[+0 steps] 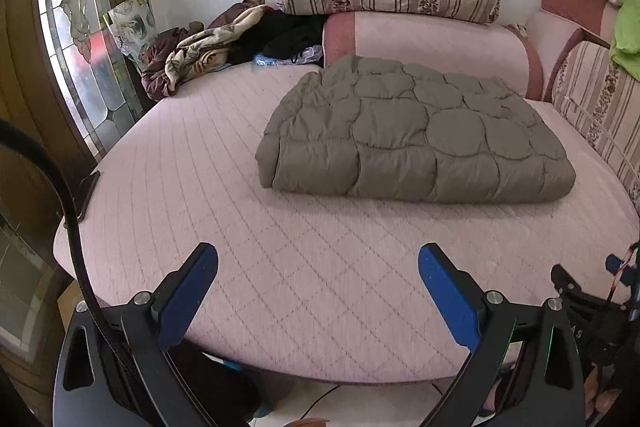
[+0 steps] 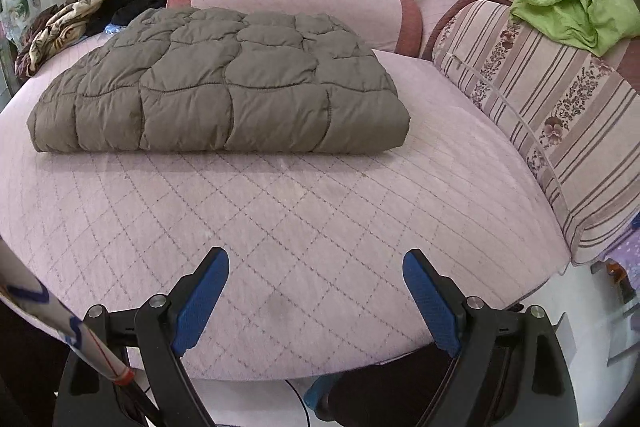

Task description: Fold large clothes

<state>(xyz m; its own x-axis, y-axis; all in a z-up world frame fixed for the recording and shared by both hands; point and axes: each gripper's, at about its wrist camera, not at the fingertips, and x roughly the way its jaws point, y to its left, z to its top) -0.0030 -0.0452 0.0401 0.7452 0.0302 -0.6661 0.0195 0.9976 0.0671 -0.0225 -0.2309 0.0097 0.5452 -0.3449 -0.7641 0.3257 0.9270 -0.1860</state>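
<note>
Two grippers, left and right, hang with jaws apart and empty over my pink quilted sofa seat; folded olive puffer jacket lies beyond them, untouched.

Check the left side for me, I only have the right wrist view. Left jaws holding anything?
Observer: No. The left gripper has its jaws open over the bare mattress, with nothing between them.
Operator: Anything at the bed's left edge?
Observer: A dark flat object, maybe a phone, lies at that edge, well apart from the folded quilted garment.
Operator: What's past that edge?
Observer: A leaded glass door stands close beside the bed.
</note>
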